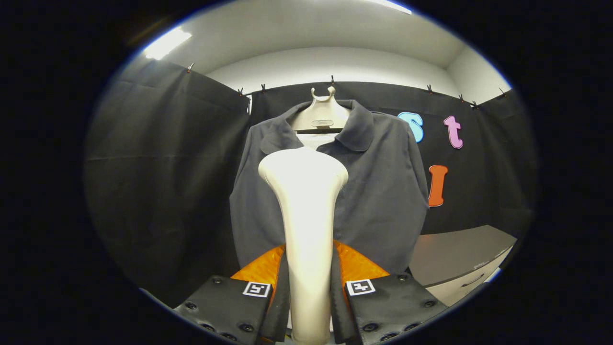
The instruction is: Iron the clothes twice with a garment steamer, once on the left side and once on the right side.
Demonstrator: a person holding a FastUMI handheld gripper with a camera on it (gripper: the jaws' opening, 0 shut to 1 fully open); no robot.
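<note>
A dark grey collared shirt (pixel 378 191) hangs on a pale hanger (pixel 322 115) against the booth's black cloth wall. A cream garment steamer (pixel 306 211) stands upright between the fingers, its wide head raised in front of the shirt's middle, slightly left of the placket. My gripper (pixel 309 297) is shut on the steamer's handle, with both fingers pressing its sides. An orange piece (pixel 357 266) shows behind the handle, just past the fingers. Whether the steamer head touches the fabric is unclear.
A grey-topped cabinet with a pale drawer front (pixel 462 268) stands low to the right of the shirt. Black cloth (pixel 163 182) hangs to the left. A white wall and ceiling lights sit above the cloth.
</note>
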